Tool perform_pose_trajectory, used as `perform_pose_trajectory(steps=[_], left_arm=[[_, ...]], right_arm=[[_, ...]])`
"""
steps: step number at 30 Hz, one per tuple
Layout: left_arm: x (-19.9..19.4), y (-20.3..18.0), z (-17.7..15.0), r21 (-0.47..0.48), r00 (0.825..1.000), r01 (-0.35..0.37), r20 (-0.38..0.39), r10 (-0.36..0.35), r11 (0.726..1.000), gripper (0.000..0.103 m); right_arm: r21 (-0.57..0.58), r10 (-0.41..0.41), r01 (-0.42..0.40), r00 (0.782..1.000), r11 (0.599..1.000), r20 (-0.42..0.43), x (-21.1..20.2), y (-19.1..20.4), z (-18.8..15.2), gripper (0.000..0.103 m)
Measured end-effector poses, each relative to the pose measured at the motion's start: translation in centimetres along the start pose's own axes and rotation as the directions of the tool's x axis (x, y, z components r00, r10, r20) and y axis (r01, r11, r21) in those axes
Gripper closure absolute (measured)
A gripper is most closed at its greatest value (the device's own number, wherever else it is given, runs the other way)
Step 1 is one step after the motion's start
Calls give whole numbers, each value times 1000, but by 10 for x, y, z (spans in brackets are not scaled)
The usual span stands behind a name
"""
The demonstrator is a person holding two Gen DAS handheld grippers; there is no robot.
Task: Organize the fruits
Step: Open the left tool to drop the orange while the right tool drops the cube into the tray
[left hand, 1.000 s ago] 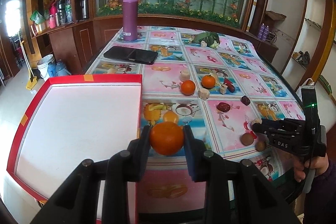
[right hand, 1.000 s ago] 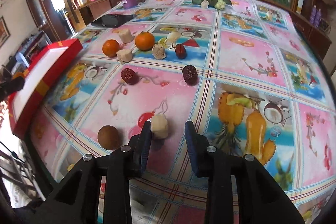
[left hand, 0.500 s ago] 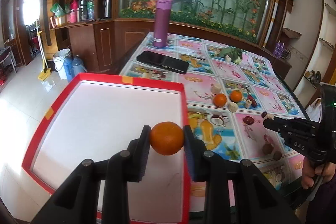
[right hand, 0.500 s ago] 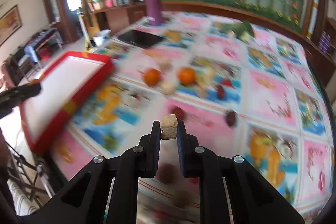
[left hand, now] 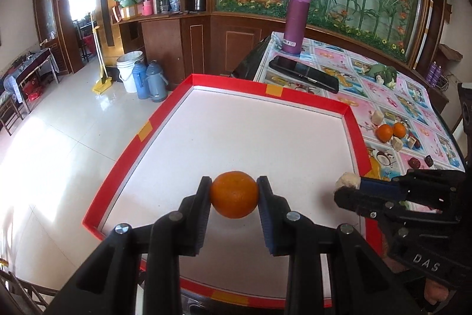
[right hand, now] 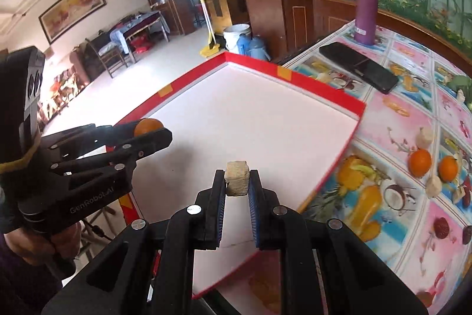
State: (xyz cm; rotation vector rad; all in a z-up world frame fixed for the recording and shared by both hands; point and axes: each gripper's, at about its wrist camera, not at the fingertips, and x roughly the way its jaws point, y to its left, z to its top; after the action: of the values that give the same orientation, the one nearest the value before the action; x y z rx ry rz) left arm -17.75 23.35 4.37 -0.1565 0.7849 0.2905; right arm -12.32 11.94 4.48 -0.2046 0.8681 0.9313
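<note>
Orange [left hand: 234, 194] pinched tight in the left gripper [left hand: 234, 198], hanging over the near part of the red-rimmed tray [left hand: 352, 120]. Beige cube [right hand: 237, 178] clamped in the right gripper [right hand: 237, 191], over the tray's near right edge. Both grippers side by side, pointing toward the far rim. Loads of bare white tray floor ahead. Two more oranges [right hand: 420, 162] out on the tablecloth [right hand: 392, 120], past the right rim.

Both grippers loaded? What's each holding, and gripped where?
Yes. The left gripper pinches an orange across its widest middle, and the right gripper clamps a beige cube by its two opposite side faces. Both are above the red tray.
</note>
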Motion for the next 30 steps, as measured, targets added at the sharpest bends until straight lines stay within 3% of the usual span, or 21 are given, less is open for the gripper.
perform_pose_trajectory(steps=[9,11,13,14,16,22,30], left_arm=[[11,11,-5,16,997,-63,-33,63,998,68],[13,14,-5,9,996,-81,-47,81,997,57],[11,15,-6,12,994,-95,-47,96,995,36],[8,15,-7,16,994,-104,-42,105,994,33],[3,13,-6,23,992,-119,-31,120,993,27],[-10,4,-3,40,993,-113,-8,114,993,24],[-25,-50,-2,140,999,-44,3,44,989,19]], right_arm=[[-8,6,-7,996,1000,-91,24,9,-6,88],[-5,8,-8,995,1000,-104,23,9,-6,88],[2,22,-22,993,1000,-112,21,7,-5,82],[12,32,-31,994,999,-100,17,5,-6,75],[27,48,-46,997,999,-67,6,1,-8,74],[59,37,-39,999,997,35,-40,-29,-24,74],[126,-100,88,990,988,95,-99,-78,-65,74]])
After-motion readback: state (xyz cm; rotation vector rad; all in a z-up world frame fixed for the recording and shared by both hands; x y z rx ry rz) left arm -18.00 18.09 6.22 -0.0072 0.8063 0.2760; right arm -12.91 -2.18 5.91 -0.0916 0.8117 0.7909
